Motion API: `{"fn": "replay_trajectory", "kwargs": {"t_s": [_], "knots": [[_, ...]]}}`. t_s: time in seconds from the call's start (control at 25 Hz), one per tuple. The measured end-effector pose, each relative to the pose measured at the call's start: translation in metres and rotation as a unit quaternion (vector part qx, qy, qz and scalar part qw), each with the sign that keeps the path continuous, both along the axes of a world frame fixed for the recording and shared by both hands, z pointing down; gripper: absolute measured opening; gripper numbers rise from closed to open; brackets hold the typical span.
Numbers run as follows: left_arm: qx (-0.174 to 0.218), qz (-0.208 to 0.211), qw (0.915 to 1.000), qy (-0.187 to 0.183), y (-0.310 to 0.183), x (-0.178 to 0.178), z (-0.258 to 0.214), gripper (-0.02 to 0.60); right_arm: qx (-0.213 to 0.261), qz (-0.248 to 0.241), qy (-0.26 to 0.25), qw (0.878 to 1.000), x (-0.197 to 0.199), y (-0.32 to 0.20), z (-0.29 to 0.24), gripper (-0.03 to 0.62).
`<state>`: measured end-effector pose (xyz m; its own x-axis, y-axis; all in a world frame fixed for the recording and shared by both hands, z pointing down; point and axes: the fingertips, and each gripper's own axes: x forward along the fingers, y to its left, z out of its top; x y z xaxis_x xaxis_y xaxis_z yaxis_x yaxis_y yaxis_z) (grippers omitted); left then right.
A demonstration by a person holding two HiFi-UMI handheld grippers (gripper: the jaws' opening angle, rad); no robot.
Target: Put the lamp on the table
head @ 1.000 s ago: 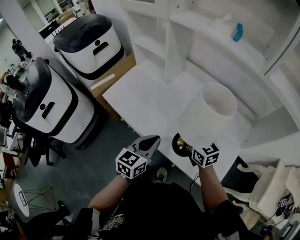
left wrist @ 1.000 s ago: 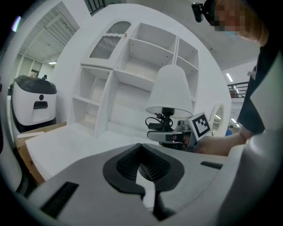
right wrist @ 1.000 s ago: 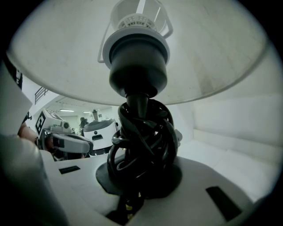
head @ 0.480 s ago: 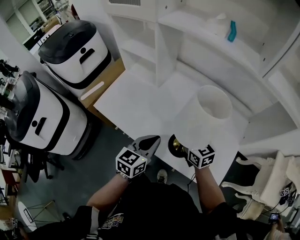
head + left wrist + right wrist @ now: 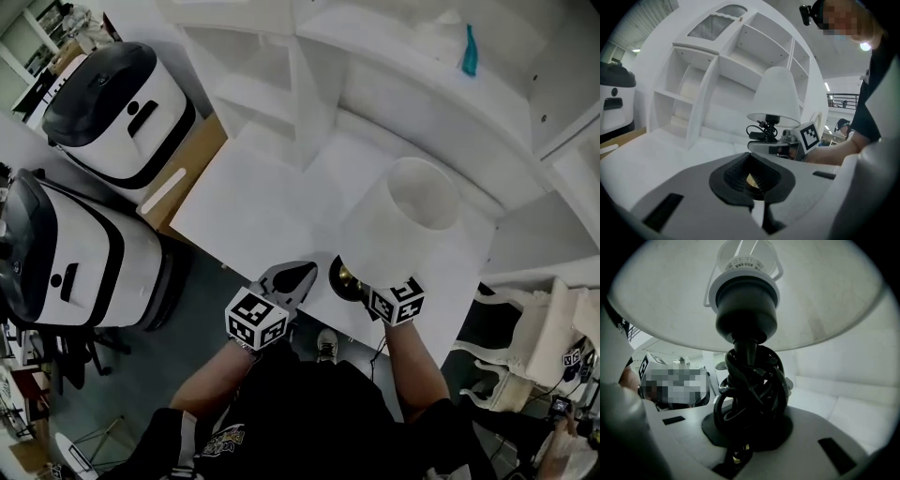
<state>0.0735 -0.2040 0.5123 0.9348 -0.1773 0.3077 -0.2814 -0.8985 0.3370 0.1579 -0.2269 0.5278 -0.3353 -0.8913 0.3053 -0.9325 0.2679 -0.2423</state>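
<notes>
A white shelving unit rises beyond both tongs, and the white counter spreads out under and ahead of them. The lamp is in the right tongs, which are clenched round its stem low down. It leans away from the person, so its shade hangs over the counter past the tips.

The shade is the lamp's biggest part. It is a plain off-white cone, narrow at the top and wide at the bottom, and it fills the upper half of the right gripper view. Below it, just above the right tongs, sits a black socket with a white threaded ring and wire holder on top. A black cord is wound in loose loops round the thin stem, right where the pads press. The round brass base lies just on the person's side of the grip, over the counter's front edge. Whether it touches the counter cannot be told.

The left tongs are closed with nothing between them. They are just beside the brass base, on its left and apart from it.
</notes>
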Motion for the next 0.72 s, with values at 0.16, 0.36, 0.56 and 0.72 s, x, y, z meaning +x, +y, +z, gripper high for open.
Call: {"fn": "replay_trajectory", "kwargs": {"t_s": [0.16,0.36,0.56,0.72], "knots": [[-0.006,0.016,0.9999,-0.001,-0.014,0.005,0.007,0.006,-0.003,0.010,0.001,1.000,0.005,-0.016,0.006,0.052],[-0.005,0.033,0.9994,0.000,-0.032,0.009,0.016,0.006,0.004,0.018,-0.001,1.000,0.012,-0.041,0.012,0.052],[-0.003,0.049,0.9988,0.003,-0.046,0.008,0.020,0.006,0.001,0.023,0.010,1.000,0.016,-0.065,0.020,0.052],[-0.001,0.056,0.9984,0.003,-0.060,0.007,0.024,0.006,-0.001,0.029,0.008,1.000,0.019,-0.084,0.027,0.052]]}}
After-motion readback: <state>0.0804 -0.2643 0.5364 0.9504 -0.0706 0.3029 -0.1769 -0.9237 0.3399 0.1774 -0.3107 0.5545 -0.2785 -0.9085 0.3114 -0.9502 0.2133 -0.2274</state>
